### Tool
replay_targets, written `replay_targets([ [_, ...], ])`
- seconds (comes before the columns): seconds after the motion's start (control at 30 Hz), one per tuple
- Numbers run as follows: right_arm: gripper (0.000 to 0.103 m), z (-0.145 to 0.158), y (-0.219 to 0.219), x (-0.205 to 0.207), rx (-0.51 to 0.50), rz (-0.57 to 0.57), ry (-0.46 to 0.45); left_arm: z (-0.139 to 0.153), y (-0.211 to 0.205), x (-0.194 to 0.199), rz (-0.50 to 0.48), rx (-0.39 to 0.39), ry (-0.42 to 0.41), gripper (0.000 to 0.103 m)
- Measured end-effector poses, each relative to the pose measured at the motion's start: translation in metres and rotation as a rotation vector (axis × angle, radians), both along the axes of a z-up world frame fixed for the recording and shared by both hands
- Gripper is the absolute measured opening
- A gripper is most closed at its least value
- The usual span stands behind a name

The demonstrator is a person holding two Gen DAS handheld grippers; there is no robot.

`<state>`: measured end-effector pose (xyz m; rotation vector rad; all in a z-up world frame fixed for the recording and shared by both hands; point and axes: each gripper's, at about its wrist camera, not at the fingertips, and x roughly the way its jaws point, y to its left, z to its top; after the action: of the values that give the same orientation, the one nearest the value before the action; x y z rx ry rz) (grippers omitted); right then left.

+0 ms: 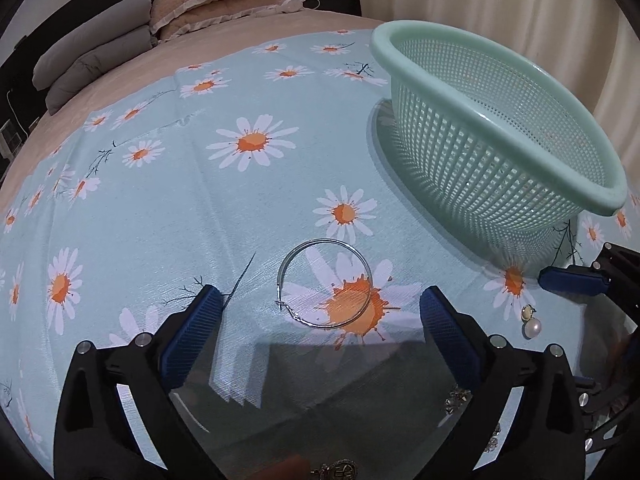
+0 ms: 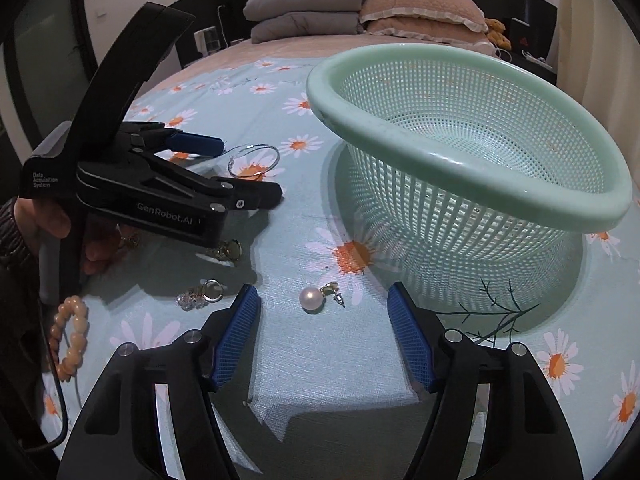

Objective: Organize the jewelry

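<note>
Daisy-print cloth (image 1: 160, 208) covering bed; left gripper (image 1: 320, 312) gaping wide around hoop earring (image 1: 326, 284), not touching. Right gripper (image 2: 322, 312) hanging open, empty, pearl earring (image 2: 312, 299) between pads, near green basket (image 2: 460, 160).

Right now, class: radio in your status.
Left gripper open over hoop earring. Right gripper open at pearl earring. Basket empty. Path clear.
</note>
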<state>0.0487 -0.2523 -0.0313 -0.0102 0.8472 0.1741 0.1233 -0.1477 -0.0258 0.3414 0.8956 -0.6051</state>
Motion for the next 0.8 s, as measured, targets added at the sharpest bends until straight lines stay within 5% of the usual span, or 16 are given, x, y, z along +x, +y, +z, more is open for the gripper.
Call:
replay_targets([
  [0.13,0.06,0.0,-0.002,0.002,-0.006,-0.013,-0.003,0.0,0.004,0.004,0.001,-0.029,0.022,0.098],
  [0.3,0.034,0.001,-0.014,0.004,0.004,-0.074,-0.007,-0.002,0.002,0.003,0.002,-0.008,0.01,0.098],
  [0.43,0.023,0.001,-0.015,0.006,-0.004,-0.095,-0.009,-0.001,0.004,0.003,0.009,-0.017,0.01,0.094],
  [0.67,0.02,0.002,-0.012,0.005,-0.027,-0.096,-0.02,0.008,0.012,0.0,0.029,-0.052,0.01,0.045],
  [0.8,0.02,0.004,-0.012,0.002,-0.019,-0.097,-0.022,0.01,0.011,-0.003,0.028,-0.049,0.002,0.044],
])
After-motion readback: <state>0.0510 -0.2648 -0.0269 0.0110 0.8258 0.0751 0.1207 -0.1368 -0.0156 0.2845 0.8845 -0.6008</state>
